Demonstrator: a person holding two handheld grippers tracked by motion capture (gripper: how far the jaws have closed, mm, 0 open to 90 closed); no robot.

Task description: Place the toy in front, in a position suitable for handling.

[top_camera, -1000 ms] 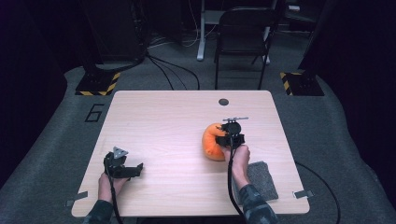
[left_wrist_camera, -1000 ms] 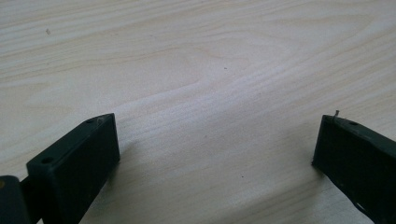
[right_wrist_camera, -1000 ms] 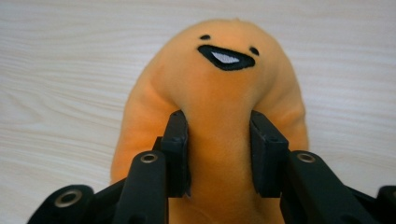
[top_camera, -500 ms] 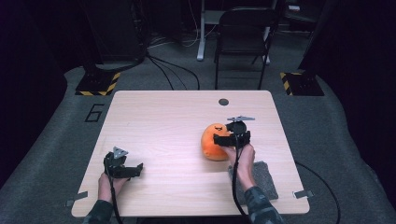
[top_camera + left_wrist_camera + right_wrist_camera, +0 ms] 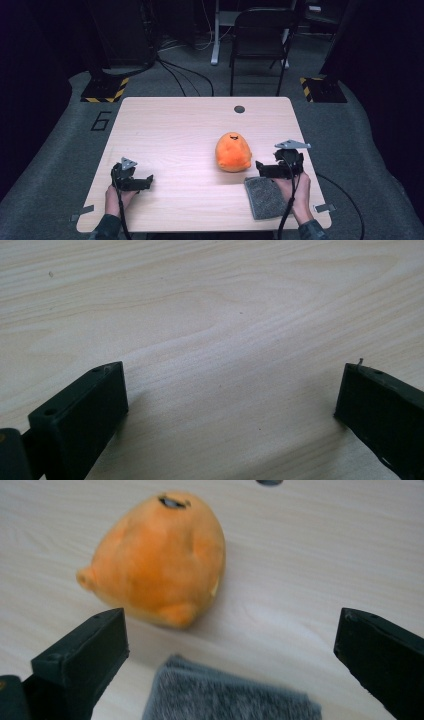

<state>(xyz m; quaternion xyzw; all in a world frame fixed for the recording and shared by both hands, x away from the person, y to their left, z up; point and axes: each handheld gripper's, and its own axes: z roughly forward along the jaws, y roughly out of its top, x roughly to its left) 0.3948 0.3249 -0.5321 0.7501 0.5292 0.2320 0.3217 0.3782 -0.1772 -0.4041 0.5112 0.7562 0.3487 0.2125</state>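
Observation:
An orange plush toy (image 5: 233, 151) with a small dark face lies on the wooden table (image 5: 175, 125), right of the middle. My right gripper (image 5: 261, 169) sits near the right front corner, just to the right of the toy and apart from it. Its jaws have just been opening and stand wide with nothing between them. In the right gripper view the toy (image 5: 160, 560) lies ahead of the right gripper (image 5: 229, 625), with a grey fuzzy cloth (image 5: 225, 695) just below. My left gripper (image 5: 145, 181) rests open at the front left; the left gripper view (image 5: 230, 385) has bare wood between the jaws.
The grey cloth (image 5: 265, 197) lies flat by the right front edge, under my right hand. A dark round grommet (image 5: 239, 109) sits in the tabletop at the back. A chair (image 5: 260, 30) stands beyond the far edge, and cables run over the floor.
My right gripper has let go of the orange toy, opened wide and drawn back to the right and toward the front edge. The toy stays in place. The left gripper has not moved.

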